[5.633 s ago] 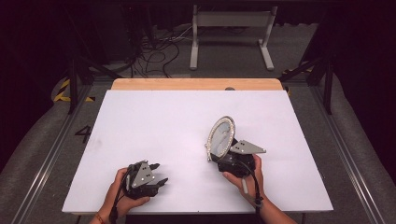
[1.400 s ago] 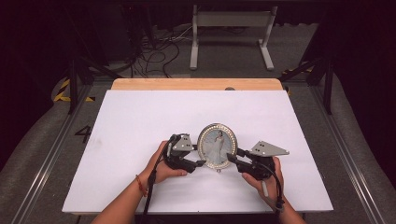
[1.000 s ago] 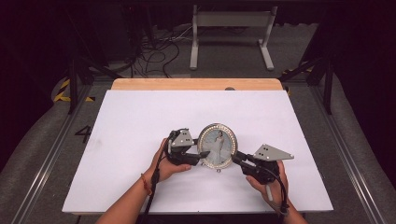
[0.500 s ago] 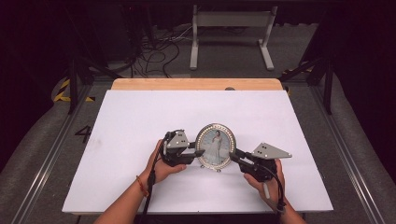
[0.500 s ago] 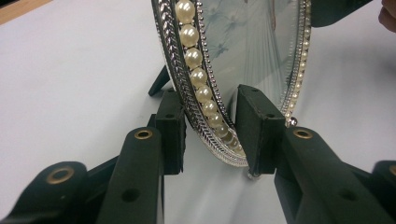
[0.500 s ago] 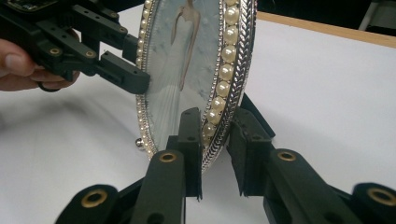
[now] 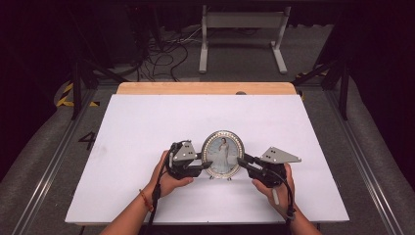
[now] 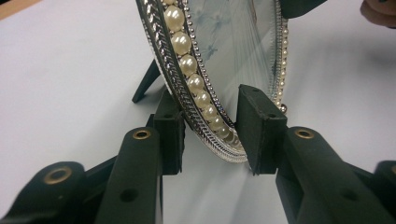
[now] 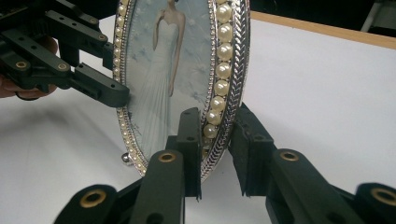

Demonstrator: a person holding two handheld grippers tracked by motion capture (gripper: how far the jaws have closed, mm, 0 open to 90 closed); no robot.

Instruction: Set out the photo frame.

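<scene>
An oval picture frame [image 7: 222, 152] with a pearl rim and a photo of a figure in a white dress stands upright on the white table [image 7: 147, 127], facing me. My left gripper [image 7: 204, 165] has its jaws around the frame's lower left rim. Its jaws have just been closing, and in the left gripper view [image 8: 210, 135] the pads sit against the frame [image 8: 224, 46]. My right gripper [image 7: 241, 160] is shut on the lower right rim, and in the right gripper view [image 9: 215, 140] one pad is in front of the frame [image 9: 163, 70] and one behind.
The frame's black back leg [image 8: 147, 81] rests on the table behind it. A wooden strip [image 7: 205, 88] runs along the far table edge. Beyond it lie cables [image 7: 166, 54] and a metal stand [image 7: 242, 34] on the floor.
The frame has been turned from a tilt to upright, facing the camera. The left gripper came in from the front left and closed on the left rim. The right gripper kept its hold.
</scene>
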